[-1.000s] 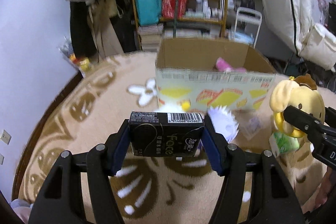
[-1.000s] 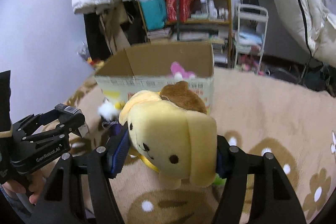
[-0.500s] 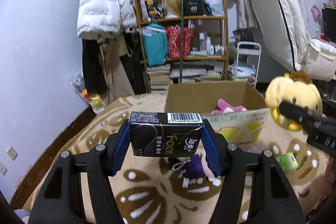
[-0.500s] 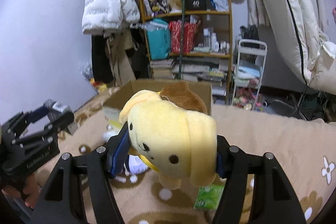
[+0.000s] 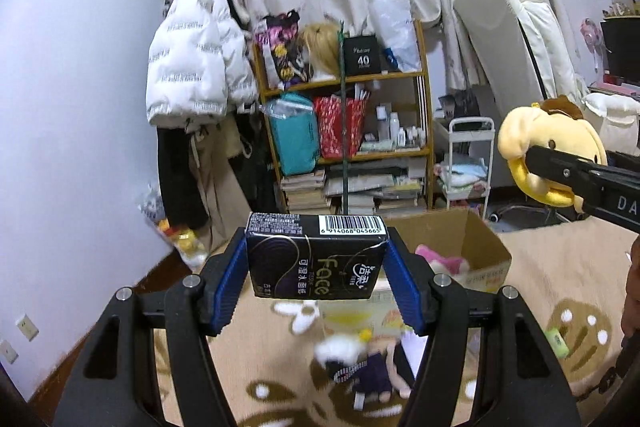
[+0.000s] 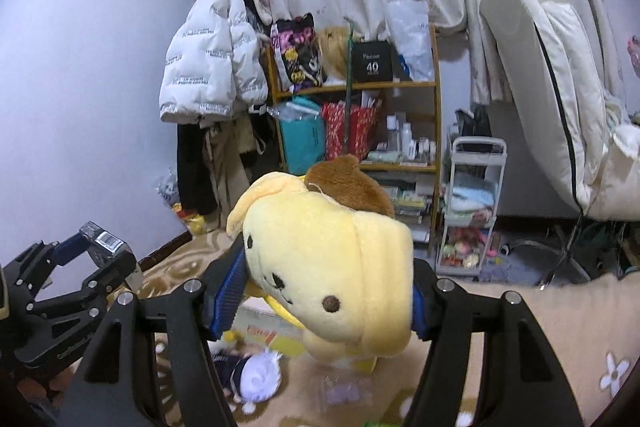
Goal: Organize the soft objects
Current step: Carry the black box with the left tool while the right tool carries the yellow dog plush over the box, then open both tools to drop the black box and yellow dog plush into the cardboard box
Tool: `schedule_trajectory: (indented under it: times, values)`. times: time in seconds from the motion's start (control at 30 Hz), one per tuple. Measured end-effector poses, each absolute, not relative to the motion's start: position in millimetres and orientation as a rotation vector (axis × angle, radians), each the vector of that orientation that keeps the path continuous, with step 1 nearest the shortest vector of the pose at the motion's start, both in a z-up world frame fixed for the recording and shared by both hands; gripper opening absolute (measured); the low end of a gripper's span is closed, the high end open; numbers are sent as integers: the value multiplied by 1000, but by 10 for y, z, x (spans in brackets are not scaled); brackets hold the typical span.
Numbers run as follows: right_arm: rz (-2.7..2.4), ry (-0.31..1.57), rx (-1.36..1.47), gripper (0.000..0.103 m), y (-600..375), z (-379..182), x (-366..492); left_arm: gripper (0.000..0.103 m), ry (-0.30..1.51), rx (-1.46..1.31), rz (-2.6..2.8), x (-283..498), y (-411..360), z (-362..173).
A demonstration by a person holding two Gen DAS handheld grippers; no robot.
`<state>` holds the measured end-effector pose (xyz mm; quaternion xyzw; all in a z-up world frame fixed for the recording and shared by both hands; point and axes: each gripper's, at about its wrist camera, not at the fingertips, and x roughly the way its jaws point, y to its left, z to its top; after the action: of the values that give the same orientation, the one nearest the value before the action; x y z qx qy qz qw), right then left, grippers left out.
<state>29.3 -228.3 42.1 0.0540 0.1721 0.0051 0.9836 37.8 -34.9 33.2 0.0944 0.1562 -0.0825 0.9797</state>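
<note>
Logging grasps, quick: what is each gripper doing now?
Left gripper: shut on the tissue pack.
Right gripper: shut on the yellow plush dog.

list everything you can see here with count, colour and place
tissue pack: 1, black, clamped in the left gripper
dog plush: 1, yellow with brown cap, clamped in the right gripper
cardboard box: 1, brown, on the rug
pink plush: 1, pink, inside the box
doll: 1, white hair, dark clothes, on the rug before the box
rug: 1, beige with brown and white pattern
shelf: 1, wooden, at the back wall
puffer jacket: 1, white, hanging left of the shelf
left gripper: 1, black, blue pads
right gripper: 1, black, blue pads
</note>
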Motion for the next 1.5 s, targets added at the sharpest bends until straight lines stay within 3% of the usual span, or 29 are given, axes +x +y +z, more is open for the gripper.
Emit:
schedule_trajectory:
  times: [0.5,1.5]
  values:
    - [4,288,117,70,-2443,581,758,64,205,207,-232,871,-699,570]
    - [39,543,194,73,-2655,-447,1378,65,508,144,-263,1655,-766,-365]
